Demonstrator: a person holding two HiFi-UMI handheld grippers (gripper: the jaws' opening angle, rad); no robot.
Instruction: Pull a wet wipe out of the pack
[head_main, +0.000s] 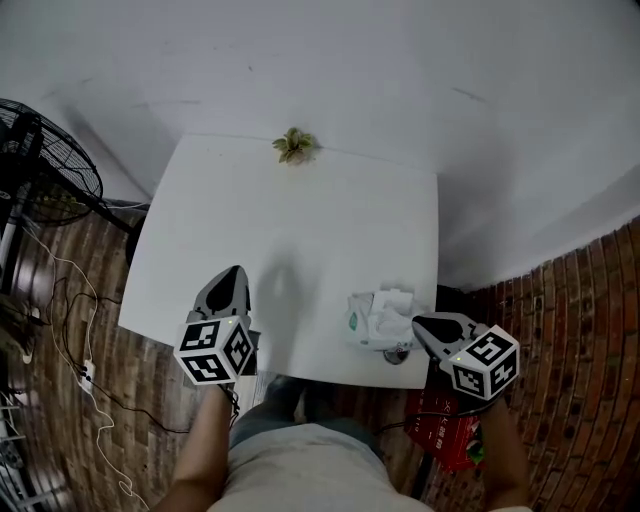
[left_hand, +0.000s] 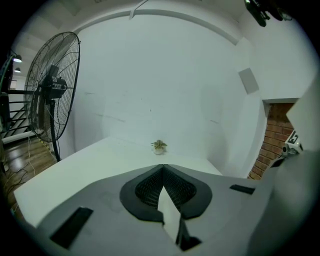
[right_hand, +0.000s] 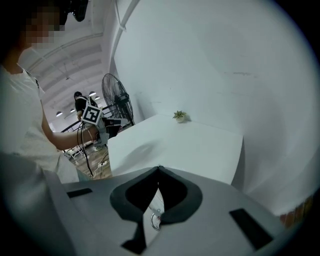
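White, crumpled wipe material (head_main: 392, 303) stands up out of the pack (head_main: 362, 322), and this pack lies very close to the near edge of the counter (head_main: 300, 230), on its right side. I think this is the main danger. The pack looks light and nothing holds it down, so if you pull the wipe upward or toward yourself, the whole pack may rise with it or slide over the edge to the floor. A second danger is that a loose bunch like this gives more than one sheet, or tears, if you pinch only a thin corner. Your right gripper (head_main: 420, 323) is just beside the pack, at its right end, but I cannot say if it touches it. Its jaws are closed together with nothing between them, so you must open them first; otherwise you only push the pack sideways. The right gripper view does not show the pack clearly, so the aim is uncertain there. Your left gripper (head_main: 236, 276) is well apart from the pack, above the left part of the counter, also with jaws together and empty, so it cannot steady the pack from there.
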